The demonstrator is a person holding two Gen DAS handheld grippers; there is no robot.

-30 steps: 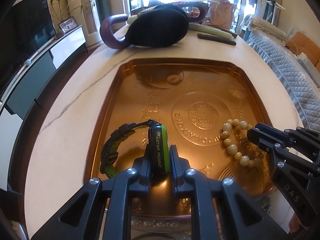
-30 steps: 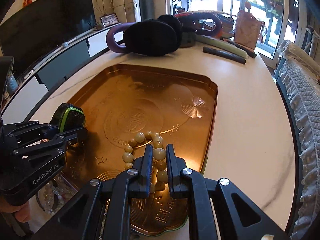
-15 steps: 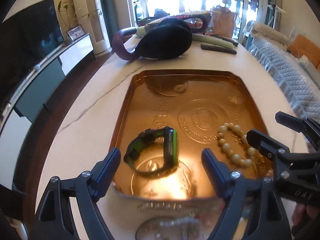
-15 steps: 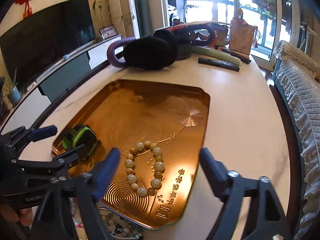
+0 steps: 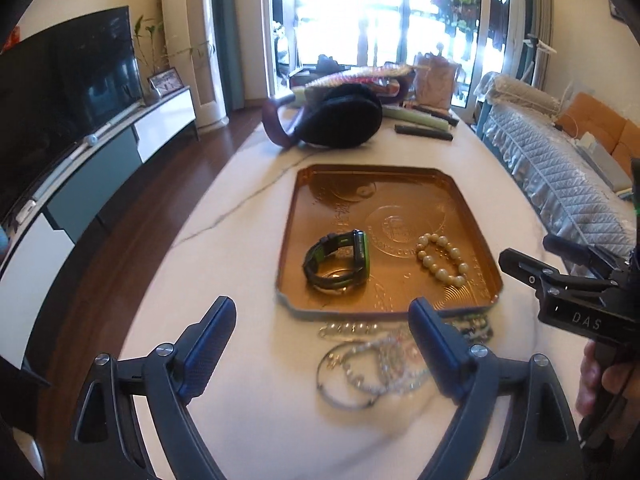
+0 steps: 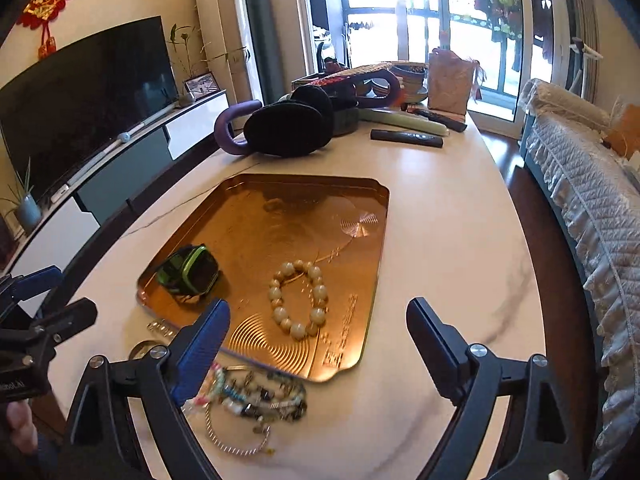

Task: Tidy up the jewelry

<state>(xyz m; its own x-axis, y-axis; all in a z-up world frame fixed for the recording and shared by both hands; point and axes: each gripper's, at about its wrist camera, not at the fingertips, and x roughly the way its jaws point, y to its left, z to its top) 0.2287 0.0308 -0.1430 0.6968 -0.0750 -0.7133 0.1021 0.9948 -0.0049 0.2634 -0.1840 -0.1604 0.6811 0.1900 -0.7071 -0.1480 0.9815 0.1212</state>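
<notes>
A: Jewelry first: the green-and-black wristwatch (image 5: 340, 260) and the cream round-bead bracelet (image 5: 440, 258) lie apart at the near end of the copper-coloured metal tray (image 5: 304, 200), mid-frame. A tangle of silver chains and bangles (image 5: 372, 360) sits on the white marble-look counter (image 5: 240, 380), just below the tray's near rim.

B: And the tools?

A: Left hand-held gripper (image 5: 322, 344) and right hand-held gripper (image 6: 318, 348) both have their jaws spread wide after just opening, nothing between them.

B: Risks?

A: I'd say the loose pile. Chains interlock, so pinching one could drag its neighbours along or off the counter's edge. The tray's raised rim could also snag a dangling chain.

B: The room?

A: A glossy counter, likely slippery. Dark television (image 6: 80, 92) upper left, quilted sofa (image 6: 592, 200) right, bright windows at top.
</notes>
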